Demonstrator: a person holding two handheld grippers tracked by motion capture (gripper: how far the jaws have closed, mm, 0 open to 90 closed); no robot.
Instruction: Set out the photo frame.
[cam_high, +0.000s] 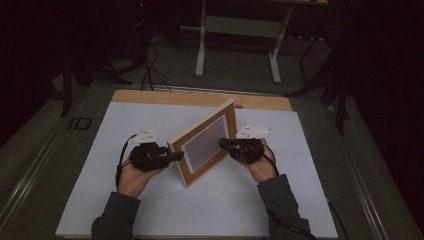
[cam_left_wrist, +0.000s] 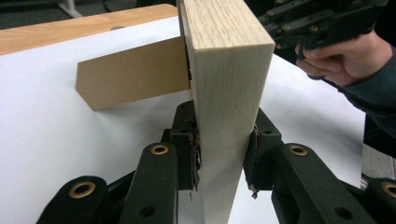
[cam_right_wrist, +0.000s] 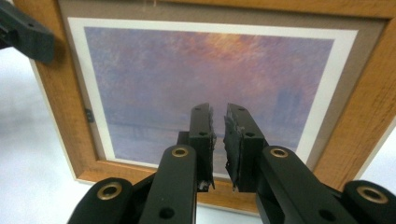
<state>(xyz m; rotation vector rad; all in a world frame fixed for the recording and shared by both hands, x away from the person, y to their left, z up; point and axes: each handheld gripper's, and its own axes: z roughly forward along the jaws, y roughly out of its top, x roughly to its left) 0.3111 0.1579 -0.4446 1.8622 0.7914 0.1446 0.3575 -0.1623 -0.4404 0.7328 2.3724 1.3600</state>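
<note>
A wooden picture frame (cam_high: 205, 142) stands upright on the white table top (cam_high: 165, 210), turned at an angle. My left gripper (cam_high: 176, 156) is shut on the frame's near side edge; in the left gripper view its pads (cam_left_wrist: 194, 144) press on both faces of the pale wood (cam_left_wrist: 229, 60). A brown cardboard stand (cam_left_wrist: 133, 72) sticks out behind the frame. My right gripper (cam_high: 222, 143) points at the frame's front. Its jaws (cam_right_wrist: 218, 135) stand almost together with nothing between them, close to the purple and orange picture (cam_right_wrist: 205, 70).
The table's wooden far edge (cam_high: 200, 98) lies behind the frame. Beyond it, a white desk frame (cam_high: 235, 40) and cables (cam_high: 150, 70) are on the dark floor. The white surface spreads out on all sides of the frame.
</note>
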